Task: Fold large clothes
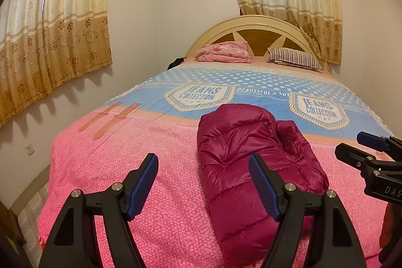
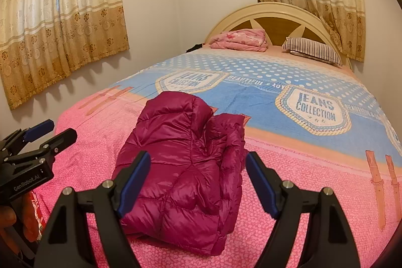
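A glossy magenta quilted puffer jacket lies folded into a thick bundle on the pink speckled near part of the bed cover, in the lower centre of the right wrist view and right of centre in the left wrist view. One narrower padded flap sticks out along its right side.

The left gripper, black with blue ribbed pads, fills the bottom of its own view with its jaws spread wide and nothing between them; its right finger overlaps the jacket's left edge in the picture, though whether it touches the fabric cannot be told. The right gripper has its jaws equally spread, framing the jacket's near half without pinching it. Each tool shows at the side edge of the other's view, and a hand is glimpsed at the lower left of the right wrist view.

Farther up, the cover turns blue with white dots and "JEANS COLLECTION" badges. At the top of the bed a folded pink floral blanket and a striped pillow rest against a cream arched headboard with wood panels. Beige patterned curtains hang at upper left and upper right. Nothing lies between the grippers and the jacket.
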A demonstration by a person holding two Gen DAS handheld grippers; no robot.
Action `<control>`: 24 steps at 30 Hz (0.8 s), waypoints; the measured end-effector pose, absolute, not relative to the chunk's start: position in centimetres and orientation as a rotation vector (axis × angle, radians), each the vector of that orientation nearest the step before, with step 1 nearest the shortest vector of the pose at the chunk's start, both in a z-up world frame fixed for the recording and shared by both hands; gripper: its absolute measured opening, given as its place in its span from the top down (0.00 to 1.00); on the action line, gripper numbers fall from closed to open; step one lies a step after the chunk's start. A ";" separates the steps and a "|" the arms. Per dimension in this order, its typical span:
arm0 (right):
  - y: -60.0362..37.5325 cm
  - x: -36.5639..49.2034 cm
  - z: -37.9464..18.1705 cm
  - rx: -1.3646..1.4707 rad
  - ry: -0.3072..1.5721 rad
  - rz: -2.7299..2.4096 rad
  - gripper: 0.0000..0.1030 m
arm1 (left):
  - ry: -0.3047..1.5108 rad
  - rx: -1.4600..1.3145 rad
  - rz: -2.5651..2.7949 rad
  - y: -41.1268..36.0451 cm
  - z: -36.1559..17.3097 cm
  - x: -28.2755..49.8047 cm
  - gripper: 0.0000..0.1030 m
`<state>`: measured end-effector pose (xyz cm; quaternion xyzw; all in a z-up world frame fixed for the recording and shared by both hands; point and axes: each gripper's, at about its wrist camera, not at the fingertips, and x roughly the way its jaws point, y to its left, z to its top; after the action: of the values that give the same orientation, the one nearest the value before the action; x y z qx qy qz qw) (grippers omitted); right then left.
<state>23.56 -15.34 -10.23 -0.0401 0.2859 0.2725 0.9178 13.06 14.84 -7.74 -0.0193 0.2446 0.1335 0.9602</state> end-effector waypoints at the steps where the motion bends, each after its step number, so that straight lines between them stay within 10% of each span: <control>1: -15.3 23.5 -10.2 -0.083 0.588 0.562 0.21 | 0.496 -0.039 0.270 14.9 -7.8 13.1 0.27; 24: -15.4 23.3 -9.7 -0.085 0.569 0.570 0.20 | 0.495 -0.031 0.293 14.2 -7.4 13.0 0.26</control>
<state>23.27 -15.41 -9.70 -0.0415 0.2766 0.2772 0.9192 13.01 14.19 -7.36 -0.0152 0.2443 0.1444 0.9588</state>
